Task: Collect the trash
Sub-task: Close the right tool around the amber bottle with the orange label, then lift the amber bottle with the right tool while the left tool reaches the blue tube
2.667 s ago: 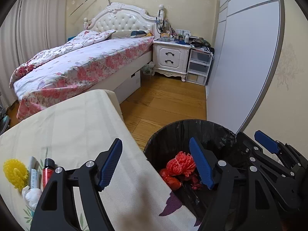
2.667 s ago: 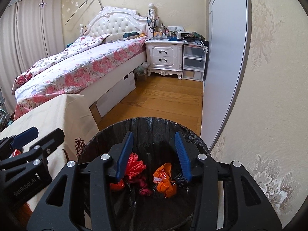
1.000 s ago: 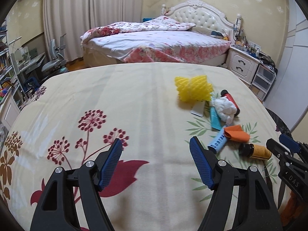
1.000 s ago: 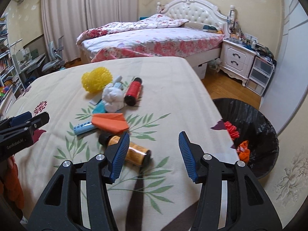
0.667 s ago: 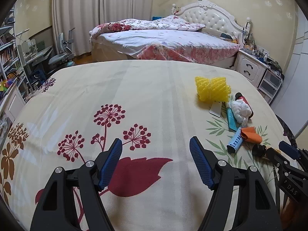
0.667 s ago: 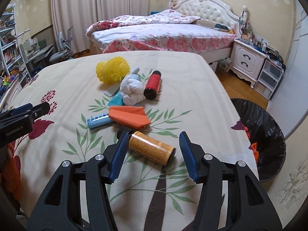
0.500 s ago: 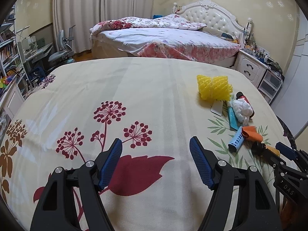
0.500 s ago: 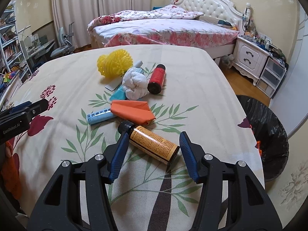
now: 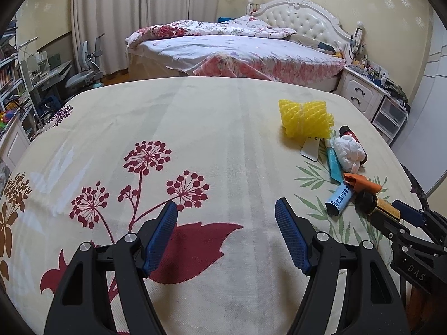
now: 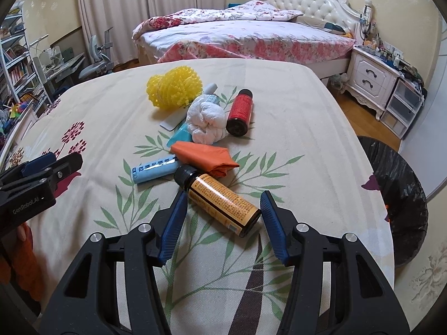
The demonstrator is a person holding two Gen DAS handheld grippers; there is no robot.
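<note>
A pile of trash lies on the floral tablecloth (image 10: 293, 117). An orange-labelled brown bottle (image 10: 219, 203) lies between the open fingers of my right gripper (image 10: 223, 217), its base level with the fingertips. Behind it lie an orange wrapper (image 10: 205, 157), a light blue tube (image 10: 155, 170), a white tissue wad (image 10: 206, 122), a red bottle (image 10: 240, 111) and a yellow foam net (image 10: 174, 86). My left gripper (image 9: 226, 223) is open and empty over the red flower print, left of the pile; the bottle (image 9: 375, 203) shows at its right.
A black-lined trash bin (image 10: 396, 184) stands on the floor off the table's right edge. A bed (image 10: 245, 36), a white nightstand (image 10: 371, 78) and a plastic drawer unit (image 10: 402, 109) stand behind. Shelves and a desk chair (image 10: 97, 64) are at the far left.
Both grippers have swung from over the bin back to the table. The right gripper has closed in on the orange-labelled bottle, which now lies between its fingers.
</note>
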